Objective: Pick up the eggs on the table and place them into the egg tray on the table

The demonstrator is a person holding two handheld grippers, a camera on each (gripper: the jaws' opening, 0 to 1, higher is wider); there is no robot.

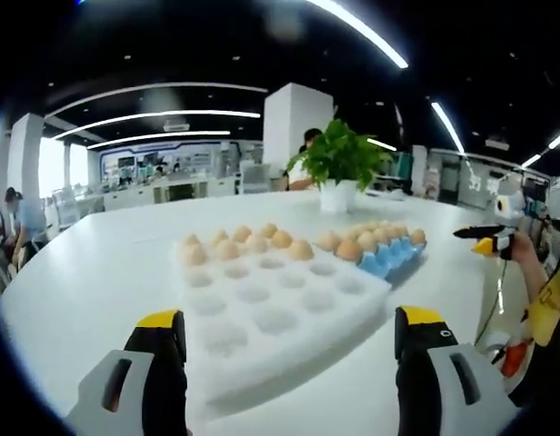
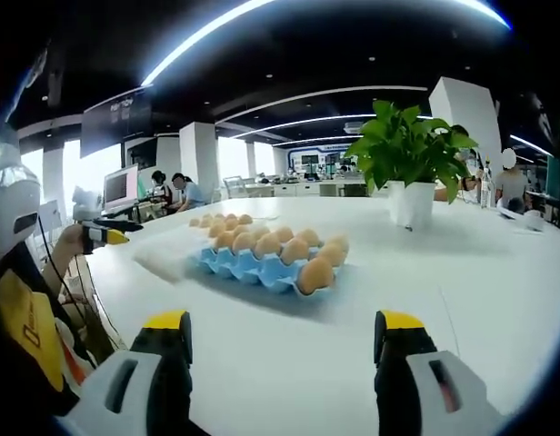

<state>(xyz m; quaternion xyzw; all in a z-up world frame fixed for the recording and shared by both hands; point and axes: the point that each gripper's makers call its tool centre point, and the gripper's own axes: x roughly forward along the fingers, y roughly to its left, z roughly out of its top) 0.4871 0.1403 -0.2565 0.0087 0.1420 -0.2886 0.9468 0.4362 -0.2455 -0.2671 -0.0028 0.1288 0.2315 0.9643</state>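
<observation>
Eggs (image 1: 262,242) in white tray (image 1: 262,318)

Open-plan office stretching ahead of claws: white pillar (image 1: 296,123) rising beyond potted plant (image 1: 339,168), ceiling light strips (image 2: 216,32) glowing overhead, people sitting at far-left desks (image 2: 175,191).

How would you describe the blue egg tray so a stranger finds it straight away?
On the big white table, look just in front of the leafy green plant in a white pot. The blue egg tray holds brown eggs; the white foam tray beside it is larger.
</observation>
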